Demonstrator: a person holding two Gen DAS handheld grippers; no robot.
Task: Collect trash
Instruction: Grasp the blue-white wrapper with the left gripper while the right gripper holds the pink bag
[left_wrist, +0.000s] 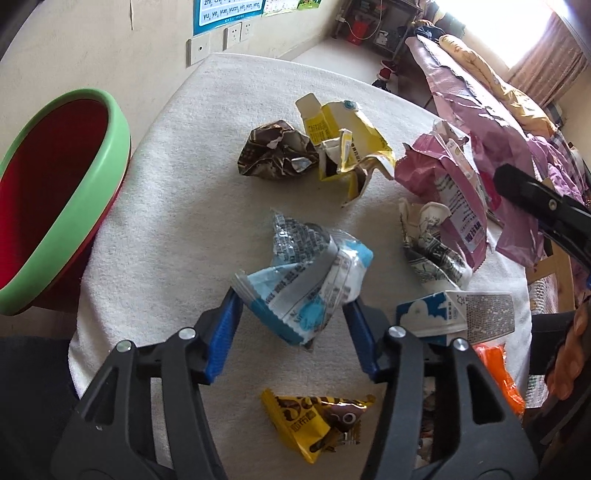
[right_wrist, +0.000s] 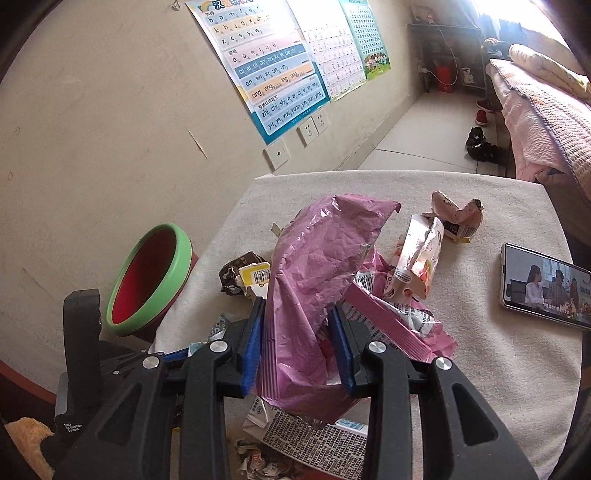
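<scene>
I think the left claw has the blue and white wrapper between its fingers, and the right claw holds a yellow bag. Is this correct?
Not quite. The right claw holds a pink bag, not a yellow one; the right wrist view shows this. The left claw does have the blue and white wrapper between its fingers.

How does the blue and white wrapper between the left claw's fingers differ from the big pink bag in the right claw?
The blue and white wrapper is small and crumpled; the pink bag is far larger, standing tall.
The wrapper carries printed text; the bag's facing side is plain pink.
The wrapper sits between the left claw fingers; the right claw pinches the bag's lower part.
Both are creased packaging over the white-covered table.
</scene>
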